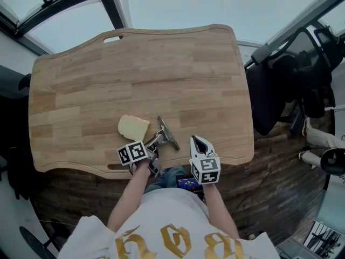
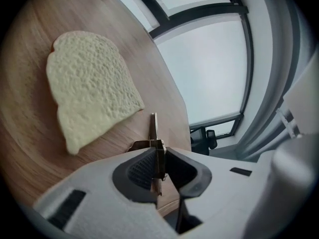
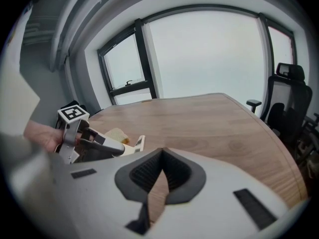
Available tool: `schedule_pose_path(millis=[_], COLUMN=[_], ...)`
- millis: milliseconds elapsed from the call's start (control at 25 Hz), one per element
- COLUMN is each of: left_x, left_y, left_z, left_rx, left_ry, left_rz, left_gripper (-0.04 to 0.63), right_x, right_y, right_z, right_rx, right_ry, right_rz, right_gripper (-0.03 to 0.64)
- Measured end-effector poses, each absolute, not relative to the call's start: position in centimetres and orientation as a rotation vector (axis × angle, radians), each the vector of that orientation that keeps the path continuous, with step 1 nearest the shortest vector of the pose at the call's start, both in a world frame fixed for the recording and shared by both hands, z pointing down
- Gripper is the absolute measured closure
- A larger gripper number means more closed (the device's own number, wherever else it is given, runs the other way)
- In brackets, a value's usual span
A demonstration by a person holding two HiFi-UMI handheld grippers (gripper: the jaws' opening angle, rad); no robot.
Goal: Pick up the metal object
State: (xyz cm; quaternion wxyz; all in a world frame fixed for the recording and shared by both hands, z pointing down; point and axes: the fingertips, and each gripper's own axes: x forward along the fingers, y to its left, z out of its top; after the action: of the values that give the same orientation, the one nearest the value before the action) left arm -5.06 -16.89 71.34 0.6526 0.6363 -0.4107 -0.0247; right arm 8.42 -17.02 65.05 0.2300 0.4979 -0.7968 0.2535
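A metal object point(image 1: 168, 134) with a flat crossbar and a thin handle lies on the wooden table point(image 1: 161, 69) near its front edge. My left gripper point(image 1: 152, 146) reaches it from the near side. In the left gripper view the jaws point(image 2: 159, 164) are shut on the thin metal handle point(image 2: 153, 126), which stands edge-on between the dark pads. A slice of bread point(image 1: 133, 127) lies just left of the metal object, large in the left gripper view point(image 2: 89, 88). My right gripper point(image 1: 196, 140) hovers to the right of the metal object, shut and holding nothing point(image 3: 160, 156).
A black office chair point(image 1: 288, 85) stands off the table's right edge and also shows as the chair point(image 3: 289, 98) in the right gripper view. The table's front edge point(image 1: 161, 172) runs just under both grippers. Bare wood stretches beyond the bread toward the far edge.
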Motion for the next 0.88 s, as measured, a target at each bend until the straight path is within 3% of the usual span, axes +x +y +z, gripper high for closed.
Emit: schedule_pose_path(millis=[880], left_x=[-4.9], left_y=[-17.5], left_z=[69.8], left_rx=[1.529], left_ry=[-0.939], left_rz=[-0.025], left_gripper=[0.555], right_x=[8.1], right_y=[-17.6], right_z=[62.3], right_rx=[1.397], right_ry=[-2.286], right_rz=[0.696], right_gripper=[0.605])
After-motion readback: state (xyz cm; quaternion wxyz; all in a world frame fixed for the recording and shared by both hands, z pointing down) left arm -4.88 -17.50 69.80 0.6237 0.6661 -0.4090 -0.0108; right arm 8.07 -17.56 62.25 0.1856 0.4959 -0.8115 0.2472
